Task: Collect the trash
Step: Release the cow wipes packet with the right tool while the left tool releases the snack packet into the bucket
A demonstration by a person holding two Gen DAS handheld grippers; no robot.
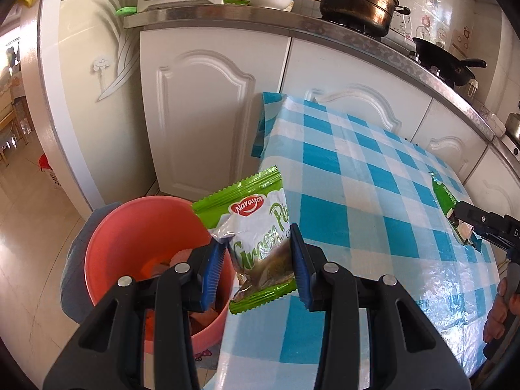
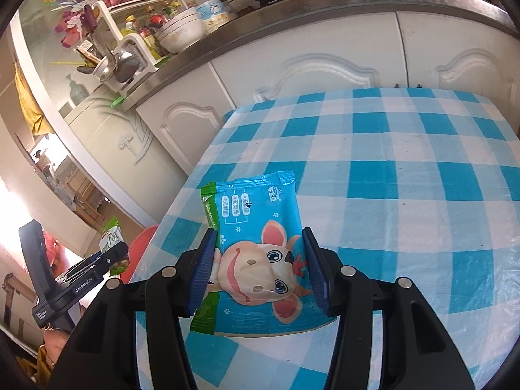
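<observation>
My left gripper point(image 1: 258, 268) clamps the green pea packet point(image 1: 256, 243) beside the pink bin point(image 1: 130, 227). My right gripper point(image 2: 260, 269) clamps the blue snack packet point(image 2: 260, 253) above the checked table point(image 2: 406, 178).

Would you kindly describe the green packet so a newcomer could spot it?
Find the blue-checked table; at its corner, beside the pink bucket, the left hand-held gripper grips the green packet. Unlike the blue cartoon packet, it reads "Green Peas".
</observation>
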